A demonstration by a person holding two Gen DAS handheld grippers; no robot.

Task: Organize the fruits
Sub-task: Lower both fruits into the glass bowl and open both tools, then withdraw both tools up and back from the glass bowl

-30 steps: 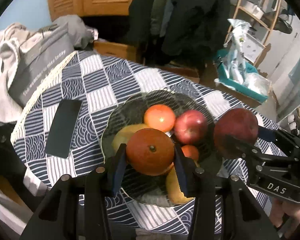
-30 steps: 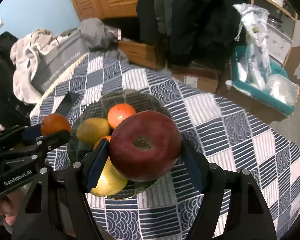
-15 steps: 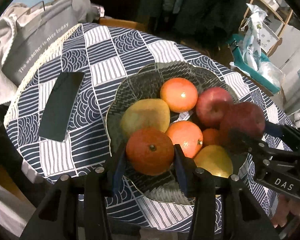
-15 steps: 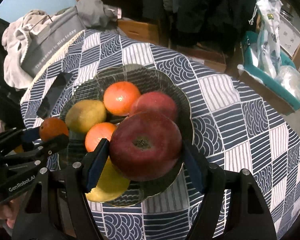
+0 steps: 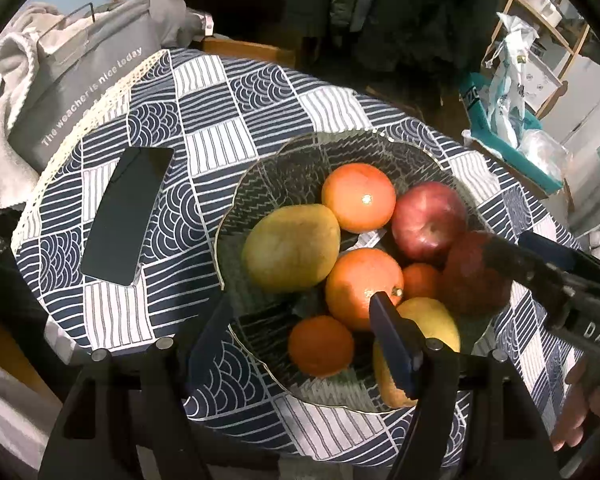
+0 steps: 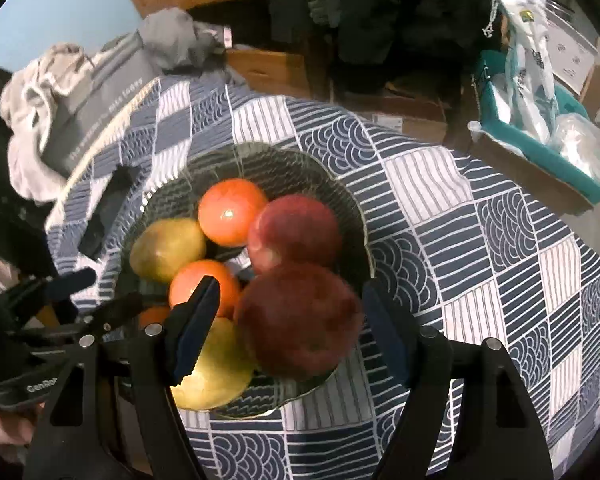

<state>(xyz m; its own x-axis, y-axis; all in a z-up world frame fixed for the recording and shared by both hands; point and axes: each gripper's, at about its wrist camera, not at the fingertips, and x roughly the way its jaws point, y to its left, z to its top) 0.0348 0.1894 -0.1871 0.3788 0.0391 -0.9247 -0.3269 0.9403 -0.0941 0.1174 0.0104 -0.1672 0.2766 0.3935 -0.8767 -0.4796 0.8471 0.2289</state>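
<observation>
I see from the left wrist camera that my left gripper stands with its jaws wide apart and grips nothing; the small round orange mandarin lies between them in the dark glass bowl with wavy rim, apart from both blue pads as far as I can tell. The bowl stands on the round table with a navy and white patchwork cloth. In the bowl I count also a yellow-green mango, a big orange at the far side, a second big orange in the middle, a red apple, a yellow pear-like fruit under the right finger of my left gripper, and one more small orange fruit half hidden. From the right wrist camera my right gripper is also spread, and the dark red apple sits between its fingers at the near rim of the bowl, blurred; there is a gap to each pad, so the gripper is not clamping it. This apple touches the other red apple behind it and the yellow fruit beside it. A flat black phone lies on the cloth left of the bowl, well apart from it, and a grey bag with white letters rests at the far left edge of the table
</observation>
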